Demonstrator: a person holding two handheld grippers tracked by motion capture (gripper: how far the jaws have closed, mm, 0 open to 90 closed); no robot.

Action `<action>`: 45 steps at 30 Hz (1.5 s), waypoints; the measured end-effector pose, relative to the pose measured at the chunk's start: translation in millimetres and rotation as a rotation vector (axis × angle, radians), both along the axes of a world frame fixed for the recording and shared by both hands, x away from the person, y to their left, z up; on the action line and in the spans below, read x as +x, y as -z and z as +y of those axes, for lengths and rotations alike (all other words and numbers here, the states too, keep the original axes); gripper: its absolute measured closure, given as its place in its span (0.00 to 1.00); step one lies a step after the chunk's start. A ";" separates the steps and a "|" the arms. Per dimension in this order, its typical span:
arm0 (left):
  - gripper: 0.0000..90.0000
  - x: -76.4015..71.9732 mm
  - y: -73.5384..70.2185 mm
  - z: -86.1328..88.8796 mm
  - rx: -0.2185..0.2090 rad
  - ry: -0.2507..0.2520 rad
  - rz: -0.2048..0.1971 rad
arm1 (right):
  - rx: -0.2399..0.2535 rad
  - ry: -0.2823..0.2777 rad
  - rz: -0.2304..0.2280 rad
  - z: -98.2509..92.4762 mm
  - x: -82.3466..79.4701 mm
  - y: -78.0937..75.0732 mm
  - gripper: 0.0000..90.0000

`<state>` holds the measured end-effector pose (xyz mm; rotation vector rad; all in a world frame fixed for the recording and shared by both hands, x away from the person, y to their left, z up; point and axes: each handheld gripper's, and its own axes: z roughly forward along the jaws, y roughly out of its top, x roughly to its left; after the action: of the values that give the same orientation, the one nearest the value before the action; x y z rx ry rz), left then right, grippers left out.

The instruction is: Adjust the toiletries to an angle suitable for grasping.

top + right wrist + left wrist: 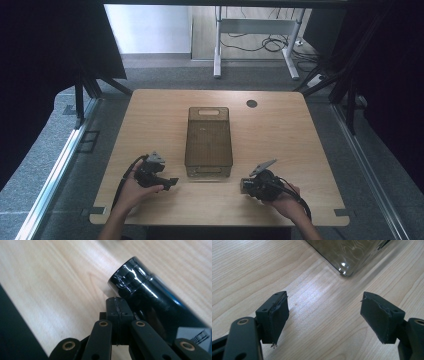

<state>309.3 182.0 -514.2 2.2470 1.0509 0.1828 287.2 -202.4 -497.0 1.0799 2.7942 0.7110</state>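
Nearest the high camera: two forearms coming in from the bottom edge, each hand carrying a gripper low over the near part of the wooden table [150, 107].

Left gripper [172, 181], held in the left hand [134, 192], sits just off the near left corner of the bin [208, 144]. Jaws stand wide apart, nothing between them. In the left gripper view bare wood shows between the two black pads [277, 315], and the bin's rounded corner [347, 271] lies ahead of them, near but not touching.

Right gripper [246, 186], held in the right hand [286, 200], is just off the bin's near right corner, pointing left across the table. Jaws pressed together; in the right gripper view the two pads [117, 308] meet with no gap and nothing clamped. A glossy black cylinder [150, 302] runs alongside the shut jaws, very close to that camera; cannot tell what it belongs to.

The bin: smoky, translucent plastic, rectangular, long axis running away from the person, at the table's centre. Handle cut-outs at the far and near ends. Nothing visible inside; the floor shows a fine dotted texture.

Further out: a small dark round grommet [251, 103] in the tabletop beyond the bin's far right corner, well apart from it.

Beyond the table: grey carpet, a white desk frame [255, 27] with loose cables beneath it.
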 end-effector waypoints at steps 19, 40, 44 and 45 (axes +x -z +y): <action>0.26 0.7 0.6 1.2 0.000 -0.001 0.003 | 0.028 0.077 -0.018 -2.3 25.3 -2.0 1.00; 0.26 0.9 -0.4 3.5 -0.003 -0.007 0.000 | 0.070 0.111 -0.061 -2.5 25.8 -6.0 0.97; 0.26 0.5 -0.7 3.1 -0.001 -0.005 -0.001 | 0.086 0.116 -0.091 -8.3 18.5 -20.1 0.94; 0.26 0.1 -0.9 2.5 -0.001 -0.003 -0.002 | 0.087 0.118 -0.094 -9.7 17.7 -22.3 0.94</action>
<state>309.4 184.5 -513.3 2.2441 1.0532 0.1865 305.0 -212.1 -474.7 1.1816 2.6188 0.8533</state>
